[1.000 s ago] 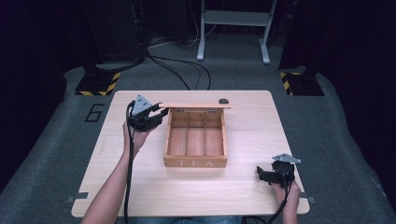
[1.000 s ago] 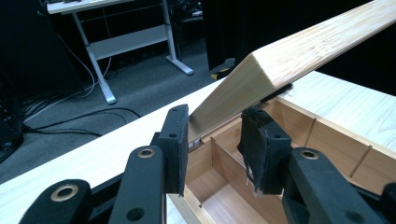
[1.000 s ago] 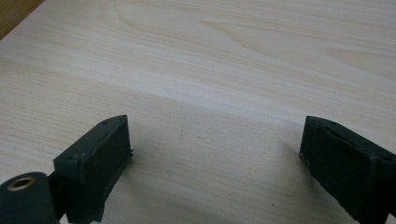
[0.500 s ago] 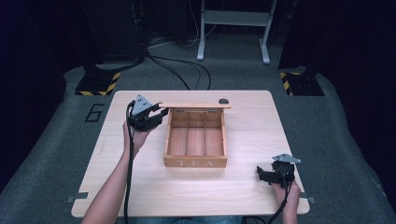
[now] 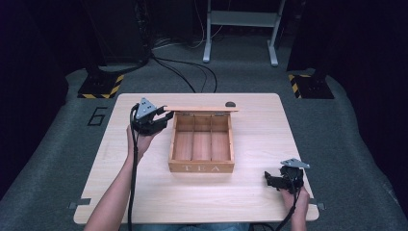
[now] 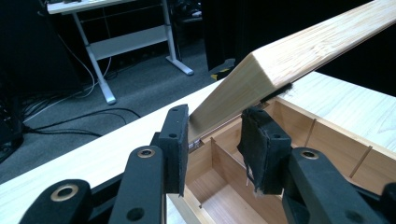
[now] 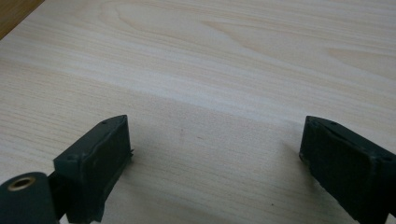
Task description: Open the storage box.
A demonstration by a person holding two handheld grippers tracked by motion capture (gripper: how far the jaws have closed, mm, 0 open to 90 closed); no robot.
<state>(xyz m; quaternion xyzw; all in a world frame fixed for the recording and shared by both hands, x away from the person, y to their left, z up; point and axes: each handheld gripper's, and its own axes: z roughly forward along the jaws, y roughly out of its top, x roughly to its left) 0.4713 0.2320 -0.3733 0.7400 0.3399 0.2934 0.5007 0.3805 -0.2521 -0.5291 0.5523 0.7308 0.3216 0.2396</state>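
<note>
no change since before: left hand-held gripper [image 6: 215,140] clamped on box lid [image 6: 299,51], right hand-held gripper [image 7: 215,163] apart

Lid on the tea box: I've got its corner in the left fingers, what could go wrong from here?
1. The left gripper pinches only the end corner of the raised lid, so it may slip and drop onto the tea box.
2. The right gripper rests open on the table, away from the box, so nothing steadies the box if the lid is pushed further.
</note>
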